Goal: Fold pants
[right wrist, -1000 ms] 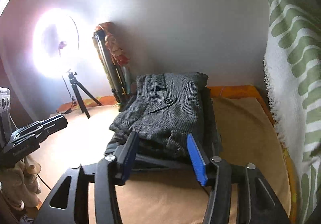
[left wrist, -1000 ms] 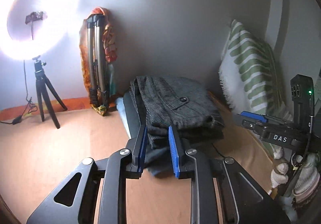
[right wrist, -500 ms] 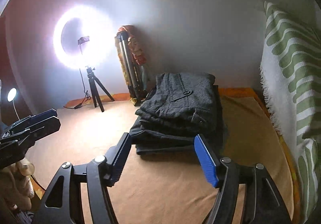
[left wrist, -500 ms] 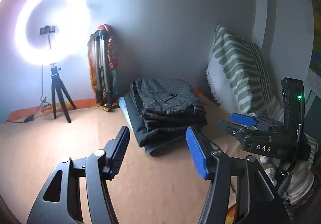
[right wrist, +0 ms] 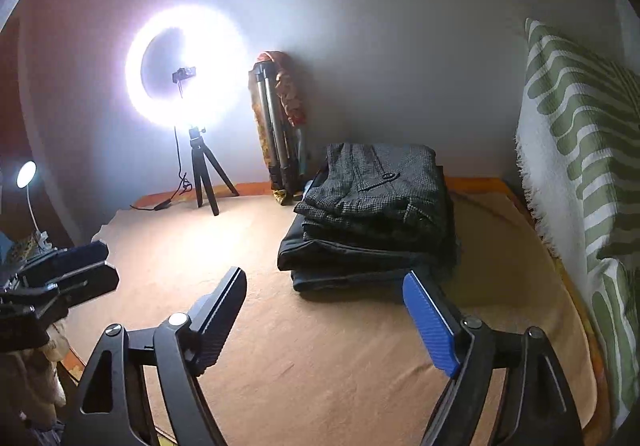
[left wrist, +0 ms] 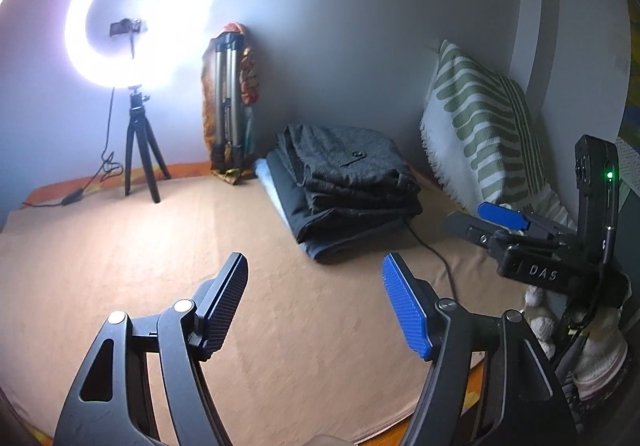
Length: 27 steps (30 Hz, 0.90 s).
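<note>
Folded grey checked pants (left wrist: 352, 170) lie on top of a stack of darker folded clothes (left wrist: 344, 230) on the tan sheet, near the back wall; the pants also show in the right wrist view (right wrist: 384, 190). My left gripper (left wrist: 316, 306) is open and empty, well back from the stack, above the sheet. My right gripper (right wrist: 328, 320) is open and empty, also back from the stack. The right gripper shows in the left wrist view (left wrist: 520, 234) at the right, and the left gripper shows at the left edge of the right wrist view (right wrist: 60, 278).
A lit ring light on a small tripod (left wrist: 138, 166) stands at the back left. A folded tripod with patterned cloth (left wrist: 228, 106) leans on the wall. A green striped pillow (left wrist: 480, 126) stands to the right. A black cable (left wrist: 432, 250) runs from the stack.
My left gripper let go of the stack's edge and opened. Both grippers pulled back from the folded clothes, which now sit farther away.
</note>
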Available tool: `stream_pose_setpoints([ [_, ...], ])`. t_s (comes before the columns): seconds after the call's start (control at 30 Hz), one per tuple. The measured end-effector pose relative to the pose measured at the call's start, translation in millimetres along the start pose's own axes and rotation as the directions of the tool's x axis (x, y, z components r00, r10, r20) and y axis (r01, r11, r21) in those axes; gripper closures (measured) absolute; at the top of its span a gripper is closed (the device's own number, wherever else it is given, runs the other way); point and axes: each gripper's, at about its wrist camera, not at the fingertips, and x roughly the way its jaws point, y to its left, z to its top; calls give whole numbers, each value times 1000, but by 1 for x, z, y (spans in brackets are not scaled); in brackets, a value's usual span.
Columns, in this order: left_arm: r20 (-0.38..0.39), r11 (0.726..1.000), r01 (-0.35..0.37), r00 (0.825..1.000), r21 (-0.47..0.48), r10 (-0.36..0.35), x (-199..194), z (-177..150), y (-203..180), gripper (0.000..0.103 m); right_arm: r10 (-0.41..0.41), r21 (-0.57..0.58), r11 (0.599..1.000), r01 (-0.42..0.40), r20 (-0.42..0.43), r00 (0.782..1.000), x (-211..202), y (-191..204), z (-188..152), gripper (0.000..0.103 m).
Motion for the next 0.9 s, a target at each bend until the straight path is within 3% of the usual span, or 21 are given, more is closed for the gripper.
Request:
stream_pose_setpoints([
  [0.3,8,998,-61,998,4,61,-2,-14,9,33,-23,-17,1000,24,8,1000,3,6,-14,8],
  [0.5,-33,994,-111,993,0,111,3,-22,10,31,-29,-29,999,30,25,999,2,10,-18,0],
  [0.9,-48,992,-126,991,-8,126,3,-25,10,30,-12,-44,999,13,27,1000,4,16,-22,0],
])
